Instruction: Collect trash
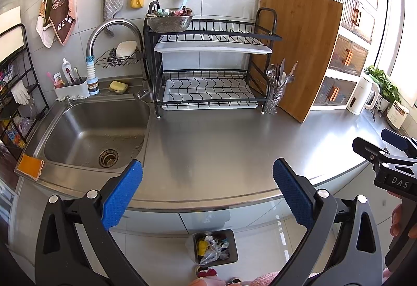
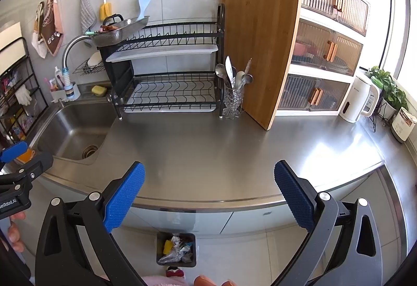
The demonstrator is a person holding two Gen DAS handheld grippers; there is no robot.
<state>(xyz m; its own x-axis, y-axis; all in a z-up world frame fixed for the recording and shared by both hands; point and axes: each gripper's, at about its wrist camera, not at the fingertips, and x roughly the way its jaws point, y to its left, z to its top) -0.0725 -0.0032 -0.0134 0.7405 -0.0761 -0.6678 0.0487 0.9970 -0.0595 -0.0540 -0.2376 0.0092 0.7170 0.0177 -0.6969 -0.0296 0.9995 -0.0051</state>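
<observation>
Sitting on floor: a small dark trash bin (image 1: 233, 247) stands on the pale tiles below the front edge of the steel countertop (image 1: 221, 145), between the two grippers' lines of sight.
Bin contents: crumpled clear plastic wrap (image 2: 175, 250), a yellow piece (image 2: 168, 247), and small bits of mixed colours; it looks fairly full.
Left gripper (image 1: 207, 193): blue-padded fingers spread wide apart, nothing between them, held in front of the counter edge and above the bin.
Right gripper (image 2: 209, 196): blue pads likewise wide apart and holding nothing, in front of the counter edge.
Only in left view: the sink (image 1: 65, 114) in full with its drain, an orange cloth (image 1: 30, 165) on the sink's near corner, and the right gripper entering from the right edge.
Only in right view: the counter's right end, a fuller look at the white kettle (image 2: 358, 99) and potted plant (image 2: 388, 89), and the left gripper entering from the left edge.
Both views: a black two-tier dish rack (image 1: 208, 72) behind the counter, a metal colander (image 1: 169, 20) on its top tier, a glass cutlery holder (image 2: 233, 101) just beside it, and a wooden cutting board (image 2: 260, 46) leaning upright.
</observation>
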